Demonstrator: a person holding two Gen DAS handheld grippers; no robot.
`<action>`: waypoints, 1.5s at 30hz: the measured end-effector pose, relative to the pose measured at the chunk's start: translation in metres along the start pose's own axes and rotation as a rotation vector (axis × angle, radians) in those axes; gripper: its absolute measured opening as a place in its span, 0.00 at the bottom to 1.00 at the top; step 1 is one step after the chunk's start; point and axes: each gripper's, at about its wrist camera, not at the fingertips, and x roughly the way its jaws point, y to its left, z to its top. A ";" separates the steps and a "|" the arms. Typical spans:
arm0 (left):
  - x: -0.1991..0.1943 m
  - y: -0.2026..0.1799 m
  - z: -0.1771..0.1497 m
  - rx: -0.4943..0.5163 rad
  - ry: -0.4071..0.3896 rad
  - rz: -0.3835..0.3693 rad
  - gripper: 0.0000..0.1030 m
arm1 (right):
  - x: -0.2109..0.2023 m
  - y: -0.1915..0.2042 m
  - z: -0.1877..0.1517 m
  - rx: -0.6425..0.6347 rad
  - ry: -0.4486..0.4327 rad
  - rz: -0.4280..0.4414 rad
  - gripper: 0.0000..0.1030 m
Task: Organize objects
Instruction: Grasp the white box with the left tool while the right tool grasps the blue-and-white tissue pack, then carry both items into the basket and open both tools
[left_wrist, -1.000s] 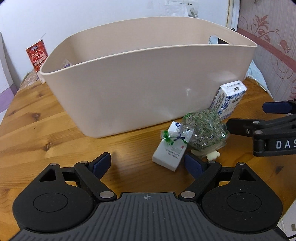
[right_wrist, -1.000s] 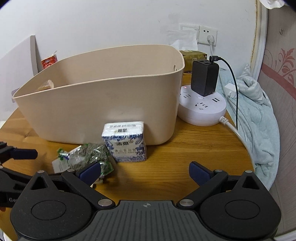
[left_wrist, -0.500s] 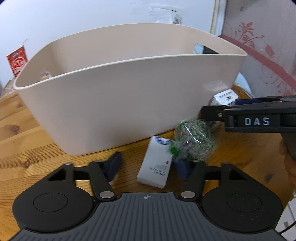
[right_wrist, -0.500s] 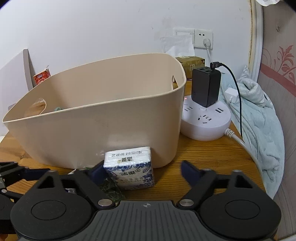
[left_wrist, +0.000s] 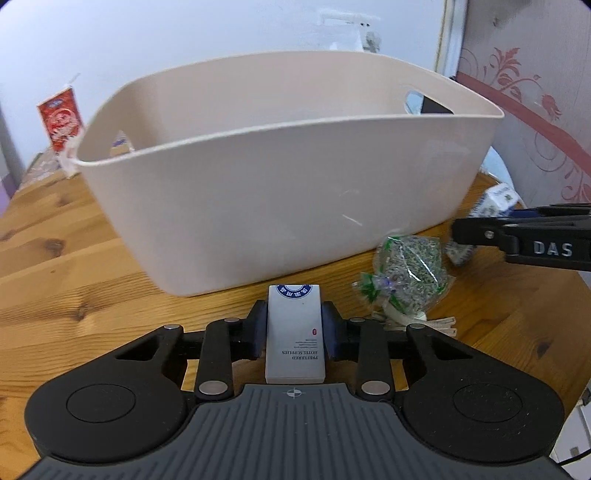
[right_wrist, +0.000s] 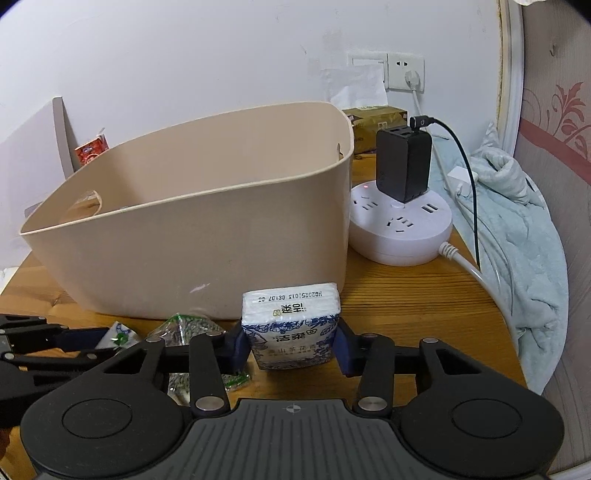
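Gripping a small white rectangular box with a blue round emblem (left_wrist: 294, 332), the left gripper (left_wrist: 294, 334) has its dark blue fingers (left_wrist: 258, 334) pressed against the box's two long sides, low over the wooden desk (left_wrist: 74, 280). Just ahead of the box stands the large beige plastic basket with cut-out handles (left_wrist: 288, 192). To the right of the box a clear crinkled bag of green dried herbs (left_wrist: 410, 277) lies on the desk, close to the basket's wall.

The right gripper (right_wrist: 291, 347) clasps a blue-and-white patterned pack of tissues (right_wrist: 291, 328), one finger on each side, and the pack sits just in front of the basket's near corner. In the right wrist view the herb bag shows partly behind the left-hand finger.

Beyond the basket on the right sits a round white power strip (right_wrist: 400, 232) with a black charger block (right_wrist: 404, 162) plugged in, and a pale blue cloth (right_wrist: 517, 229) hangs at the desk's edge. A red carton (left_wrist: 61, 118) stands behind the basket on the left.
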 end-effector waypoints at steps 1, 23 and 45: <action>-0.004 0.002 0.000 -0.001 -0.004 0.009 0.31 | -0.004 0.000 0.000 -0.003 -0.005 0.002 0.42; -0.114 0.009 0.052 0.001 -0.268 0.111 0.31 | -0.093 0.005 0.055 -0.060 -0.275 0.027 0.42; 0.024 0.017 0.121 0.012 -0.060 0.127 0.31 | 0.010 0.024 0.108 -0.148 -0.136 0.029 0.42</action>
